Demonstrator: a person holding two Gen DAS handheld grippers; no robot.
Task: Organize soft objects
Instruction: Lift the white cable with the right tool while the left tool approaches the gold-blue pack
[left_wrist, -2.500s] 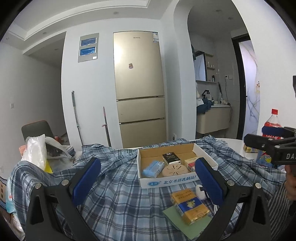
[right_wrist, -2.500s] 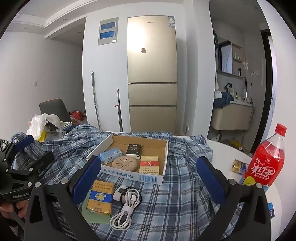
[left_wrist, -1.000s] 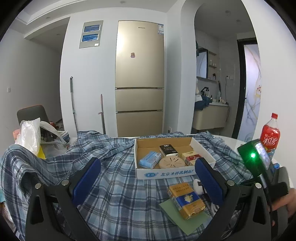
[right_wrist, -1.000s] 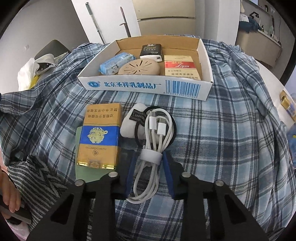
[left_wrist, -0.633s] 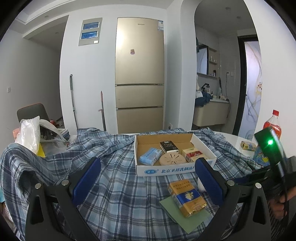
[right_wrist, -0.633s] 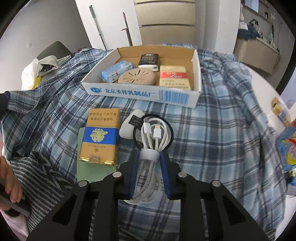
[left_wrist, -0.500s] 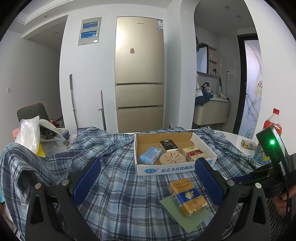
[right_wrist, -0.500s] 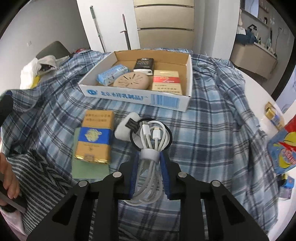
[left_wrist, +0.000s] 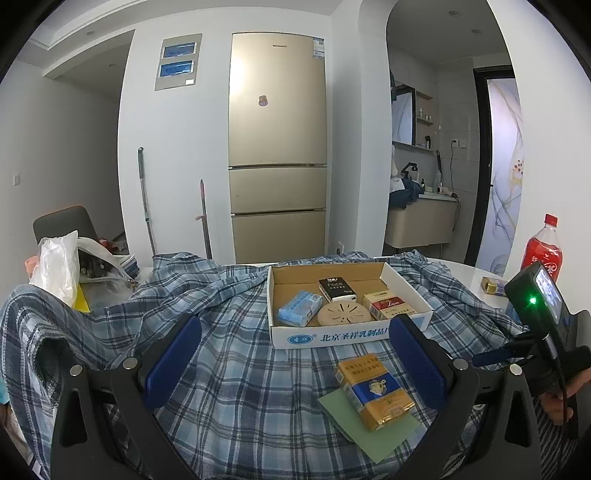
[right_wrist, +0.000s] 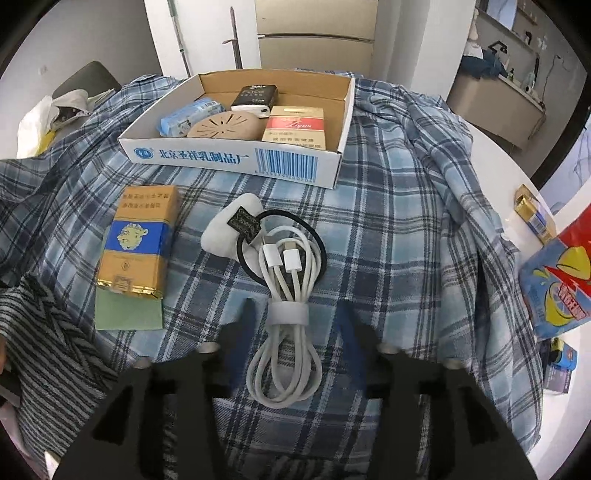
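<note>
**Cable let go short of the box**

The right gripper (right_wrist: 291, 317) has just been opening; its jaws flank the white cable (right_wrist: 286, 306) without pressing. It lies on the plaid cloth (right_wrist: 388, 221), before the cardboard box (right_wrist: 229, 158). The left gripper (left_wrist: 291, 354) waits wide open, empty.

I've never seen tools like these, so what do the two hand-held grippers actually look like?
Each is a black forked frame with silver screws. The left gripper carries two blue padded fingers. The right gripper, seen from the left wrist view, bears a small screen, a green light and a black cable.
</note>
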